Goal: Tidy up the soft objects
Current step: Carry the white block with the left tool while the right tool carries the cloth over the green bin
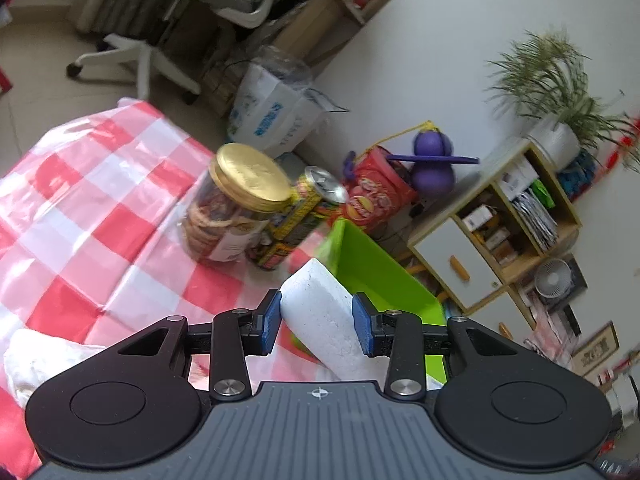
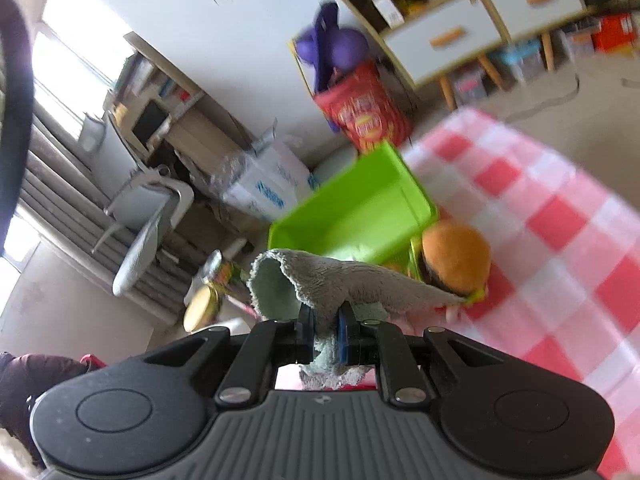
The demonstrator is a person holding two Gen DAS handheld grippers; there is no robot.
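Soft things: white foam block [image 1: 320, 312], fluffy grey cloth [image 2: 340, 280], round orange plush burger [image 2: 456, 260].
Left tongs [image 1: 316, 326]: clamped on the foam block, up beside the bright green plastic bin [image 1: 380, 276].
Right tongs [image 2: 326, 334]: clamped on the grey cloth, near the bin's front edge.
Done: nothing soft shows inside the bin yet.
Left to do: drop both in, then the burger, which sits on the red-and-white checked bench [image 2: 540, 200] touching the bin.
Left view only: gold-lid cookie jar [image 1: 236, 200], a can [image 1: 304, 216], a white cloth [image 1: 36, 360].
Right view only: the burger.
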